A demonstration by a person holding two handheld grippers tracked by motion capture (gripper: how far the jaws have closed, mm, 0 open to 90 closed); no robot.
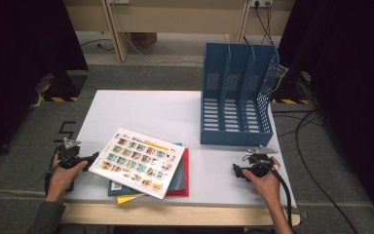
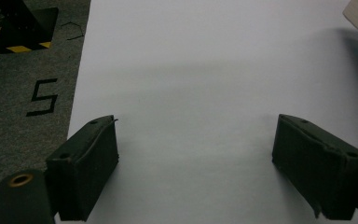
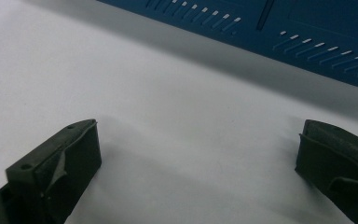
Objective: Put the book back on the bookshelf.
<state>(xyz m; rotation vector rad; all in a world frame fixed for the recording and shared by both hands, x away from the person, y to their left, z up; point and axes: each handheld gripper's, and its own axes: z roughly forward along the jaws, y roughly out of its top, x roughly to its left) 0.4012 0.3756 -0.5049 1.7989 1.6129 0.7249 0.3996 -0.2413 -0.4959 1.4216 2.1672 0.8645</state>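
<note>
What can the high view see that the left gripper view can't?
The high view takes in the stack of books with its picture-covered top sheet, the blue file rack with three slots, both hands, the left gripper and the right gripper. The left gripper view gives a close look at its own two black jaws, standing wide apart with nothing between them, and a clear number 5 marked on the grey carpet. Both share the white table and that carpet.
</note>
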